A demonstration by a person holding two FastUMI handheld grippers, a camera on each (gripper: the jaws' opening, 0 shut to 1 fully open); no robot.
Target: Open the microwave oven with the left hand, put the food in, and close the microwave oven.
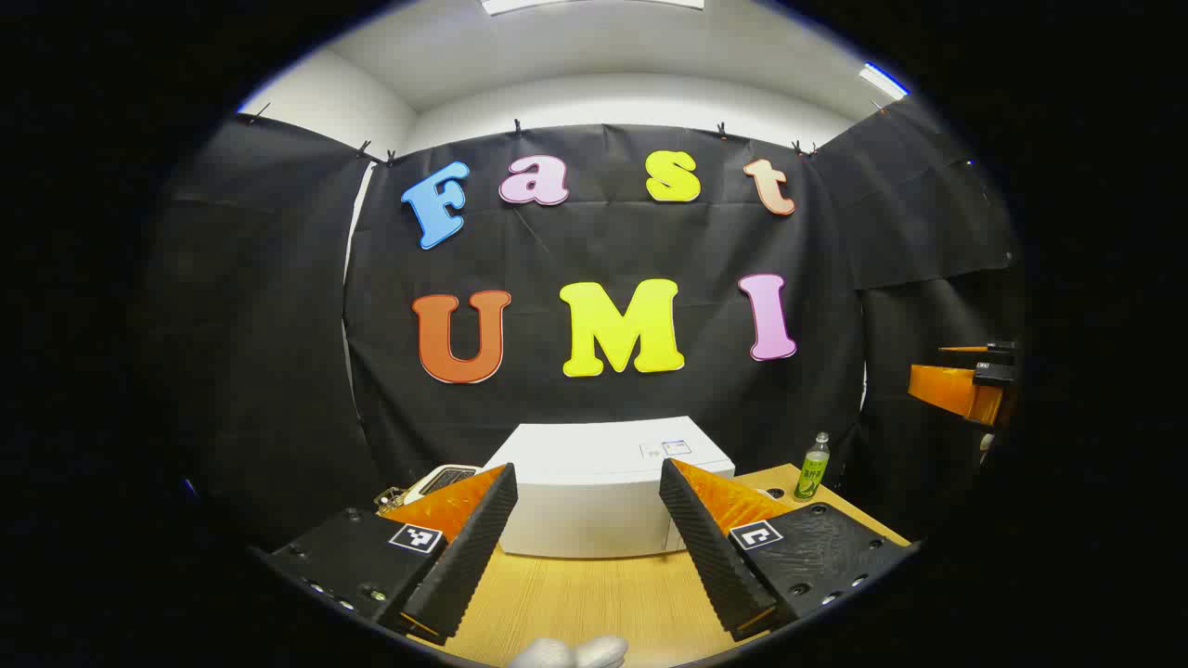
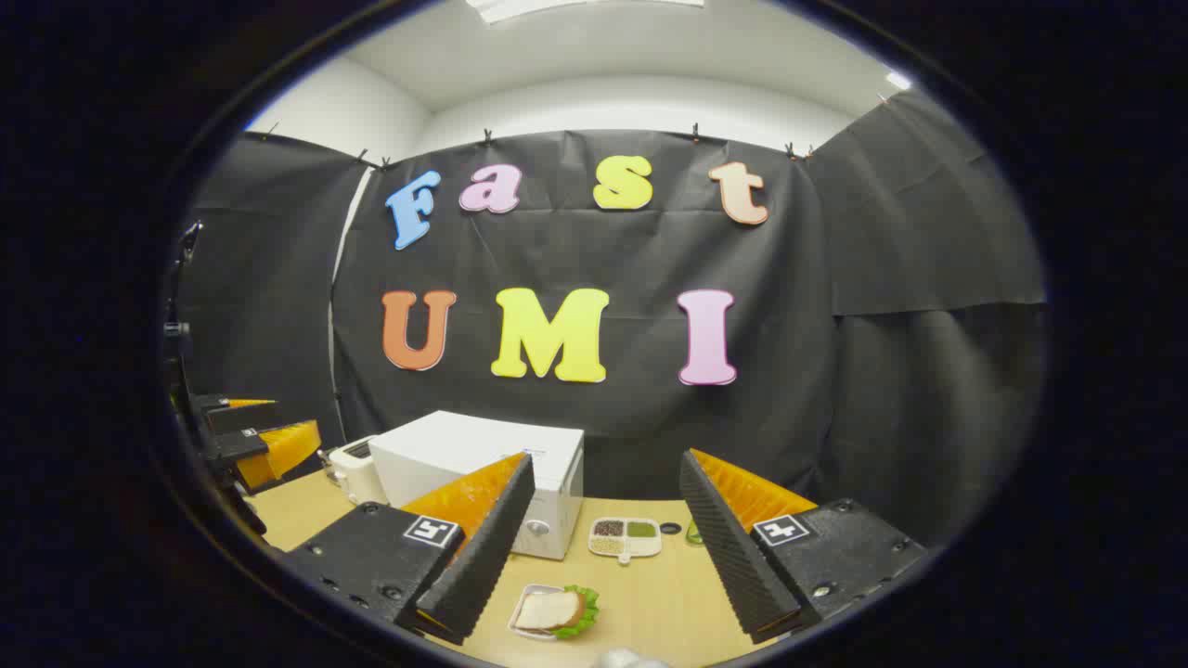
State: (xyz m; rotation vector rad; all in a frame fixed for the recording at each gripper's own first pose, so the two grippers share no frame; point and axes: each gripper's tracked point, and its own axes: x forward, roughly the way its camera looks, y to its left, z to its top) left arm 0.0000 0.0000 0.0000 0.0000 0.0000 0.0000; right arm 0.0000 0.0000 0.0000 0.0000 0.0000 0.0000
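The white microwave stands on the wooden table with its door closed, straight ahead of my left gripper, which is open and holds nothing. In the right gripper view the microwave sits left of centre. A sandwich with lettuce on a small white plate lies on the table in front of it, just below my right gripper. That gripper is open and empty. The left gripper shows at the far left edge; the right gripper shows at the far right edge of the left gripper view.
A white toaster stands left of the microwave. A divided dish of grains lies to its right, and a green bottle stands at the back right. Black cloth walls close the booth.
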